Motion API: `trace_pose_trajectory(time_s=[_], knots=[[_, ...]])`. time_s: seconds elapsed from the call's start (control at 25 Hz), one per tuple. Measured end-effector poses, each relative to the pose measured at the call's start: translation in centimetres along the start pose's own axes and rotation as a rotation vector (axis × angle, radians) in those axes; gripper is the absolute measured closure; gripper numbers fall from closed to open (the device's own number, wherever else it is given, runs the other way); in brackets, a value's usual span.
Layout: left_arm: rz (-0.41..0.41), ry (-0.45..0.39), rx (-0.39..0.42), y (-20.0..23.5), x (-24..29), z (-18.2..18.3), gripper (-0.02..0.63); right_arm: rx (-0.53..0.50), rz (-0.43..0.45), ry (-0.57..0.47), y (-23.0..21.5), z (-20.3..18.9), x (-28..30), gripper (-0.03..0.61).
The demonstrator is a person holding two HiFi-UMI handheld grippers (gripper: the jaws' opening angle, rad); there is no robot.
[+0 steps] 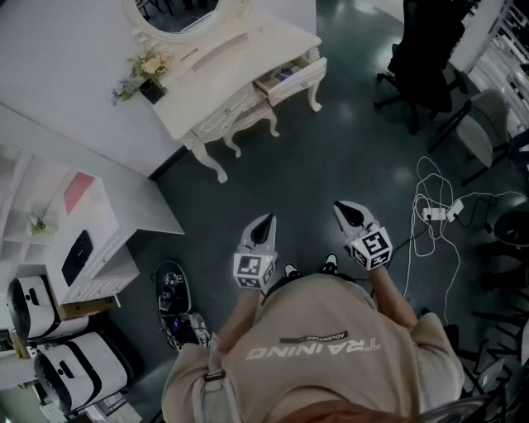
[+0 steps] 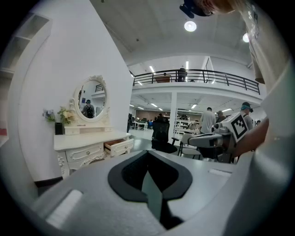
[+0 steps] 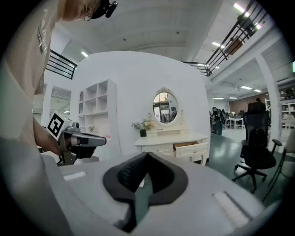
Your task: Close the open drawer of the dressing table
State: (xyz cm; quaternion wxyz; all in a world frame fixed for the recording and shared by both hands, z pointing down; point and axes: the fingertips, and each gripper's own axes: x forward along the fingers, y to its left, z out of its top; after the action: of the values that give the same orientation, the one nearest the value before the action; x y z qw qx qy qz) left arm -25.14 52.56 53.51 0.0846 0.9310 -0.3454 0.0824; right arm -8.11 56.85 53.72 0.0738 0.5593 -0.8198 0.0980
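Observation:
The white dressing table point(image 1: 223, 70) stands against the wall at the top of the head view. Its right-hand drawer point(image 1: 289, 76) is pulled out, with something dark inside. The left gripper view shows the open drawer point(image 2: 119, 146) at mid left, and in the right gripper view the drawer point(image 3: 190, 147) lies straight ahead. My left gripper point(image 1: 263, 231) and right gripper point(image 1: 351, 213) are held close to the person's body, well short of the table. Both are shut and hold nothing, as the left gripper point(image 2: 147, 152) and right gripper point(image 3: 147, 153) show in their own views.
A vase of flowers point(image 1: 145, 70) and an oval mirror point(image 1: 178, 12) are on the table. A white shelf unit point(image 1: 74, 231) stands at left, a black office chair point(image 1: 421, 49) at top right. Cables and a power strip point(image 1: 438, 213) lie on the floor at right.

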Motion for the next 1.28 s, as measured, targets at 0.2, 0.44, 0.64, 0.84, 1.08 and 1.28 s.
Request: trace_pose_trajectory(time_s=[0.2,0.44,0.64,0.84,1.08,1.28], knots=[[-0.012,0.004,-0.001,1.8,-1.0,-0.4,0.606,-0.004,-0.017,0.001,1.3,0.2,1.3,0.574],[-0.014,0.002,-0.017,5.4,-1.8,-1.6,0.606,-0.018,-0.048,-0.015,2.5,0.5,3.3,0.574],[-0.01,0.006,-0.052,6.9,-2.1,-2.1,0.606,-0.01,-0.066,0.021,2.7,0.4,4.2,0.574],[0.005,0.009,-0.085,8.2,0.6,-2.3,0.606,-0.003,-0.048,0.033,1.1,0.6,6.8,0.574],[0.003,0.036,-0.045,8.1,5.0,-0.7,0.606,0.028,-0.027,0.011,-3.2,0.7,9.8,0.574],[0.029,0.028,0.005,8.7,10.2,3.3,0.606,0.031,0.005,-0.015,-8.6,2.5,12.2,0.574]])
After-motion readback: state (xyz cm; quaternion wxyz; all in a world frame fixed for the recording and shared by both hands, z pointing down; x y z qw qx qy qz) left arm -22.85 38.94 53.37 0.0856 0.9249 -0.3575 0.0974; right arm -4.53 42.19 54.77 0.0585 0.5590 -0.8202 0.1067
